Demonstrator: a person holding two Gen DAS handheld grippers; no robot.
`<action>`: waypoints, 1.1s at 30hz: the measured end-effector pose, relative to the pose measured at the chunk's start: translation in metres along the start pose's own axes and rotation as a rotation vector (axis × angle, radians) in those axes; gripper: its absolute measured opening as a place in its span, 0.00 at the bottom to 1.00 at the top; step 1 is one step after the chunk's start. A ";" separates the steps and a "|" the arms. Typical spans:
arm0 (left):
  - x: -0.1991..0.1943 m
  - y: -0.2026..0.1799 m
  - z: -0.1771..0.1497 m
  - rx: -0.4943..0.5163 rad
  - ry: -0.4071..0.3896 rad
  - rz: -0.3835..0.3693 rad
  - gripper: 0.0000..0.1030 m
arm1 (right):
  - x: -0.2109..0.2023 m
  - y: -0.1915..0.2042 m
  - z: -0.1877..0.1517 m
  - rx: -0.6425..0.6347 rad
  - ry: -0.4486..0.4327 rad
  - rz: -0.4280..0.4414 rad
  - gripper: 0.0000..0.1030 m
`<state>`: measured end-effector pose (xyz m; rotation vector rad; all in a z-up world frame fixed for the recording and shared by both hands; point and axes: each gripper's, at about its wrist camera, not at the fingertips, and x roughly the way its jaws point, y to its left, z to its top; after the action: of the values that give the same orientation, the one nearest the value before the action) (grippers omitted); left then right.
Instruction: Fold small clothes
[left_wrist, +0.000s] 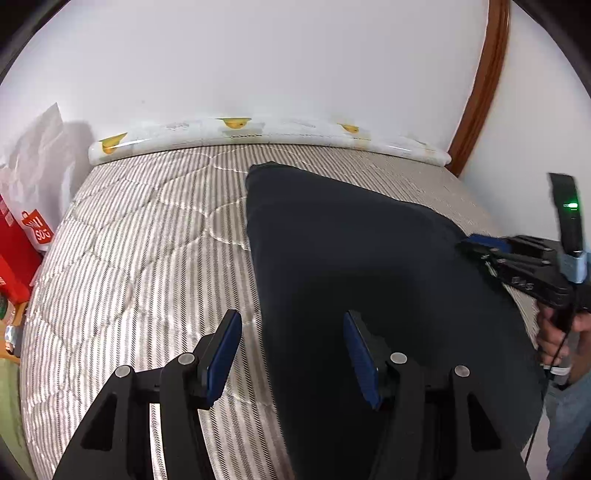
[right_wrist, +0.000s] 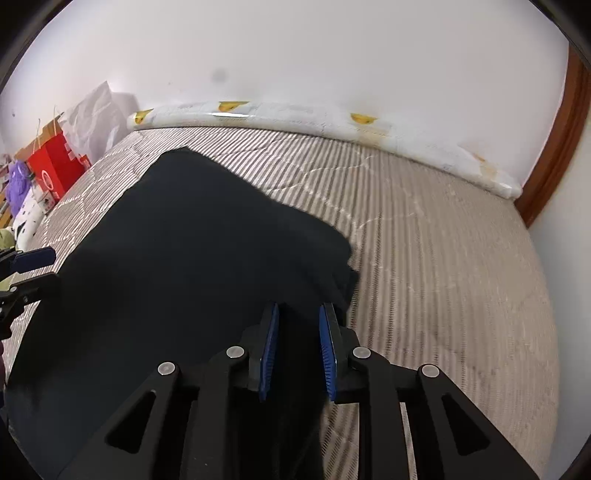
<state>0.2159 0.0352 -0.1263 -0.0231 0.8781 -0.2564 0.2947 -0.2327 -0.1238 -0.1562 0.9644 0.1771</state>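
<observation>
Left wrist view, left to right: red bags at 9 o'clock beside the bed; striped quilted mattress; left claw released, its jaws spread wide and straddling the near left edge of the dark garment, which lies flat on the mattress with its long axis running from 6 toward 12 o'clock; right claw at 3 o'clock, over the garment's right edge. Right wrist view: garment filling the left half; right claw partly parted, dark cloth between its jaws, though whether it pinches cannot be told; bare mattress toward 3 o'clock. Each claw is nearest its own side edge, which favours a two-handed fold.
</observation>
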 end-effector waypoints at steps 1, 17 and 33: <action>0.001 0.001 0.002 0.001 0.000 0.002 0.53 | -0.006 -0.001 0.001 0.000 -0.015 -0.023 0.20; 0.071 0.010 0.058 0.010 0.041 0.050 0.53 | 0.024 -0.015 0.017 0.062 0.011 0.017 0.25; 0.065 -0.001 0.049 -0.008 0.070 0.008 0.53 | -0.050 -0.051 -0.015 0.147 -0.053 0.079 0.29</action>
<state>0.2925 0.0146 -0.1442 -0.0184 0.9485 -0.2478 0.2660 -0.2892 -0.0883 0.0215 0.9275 0.1809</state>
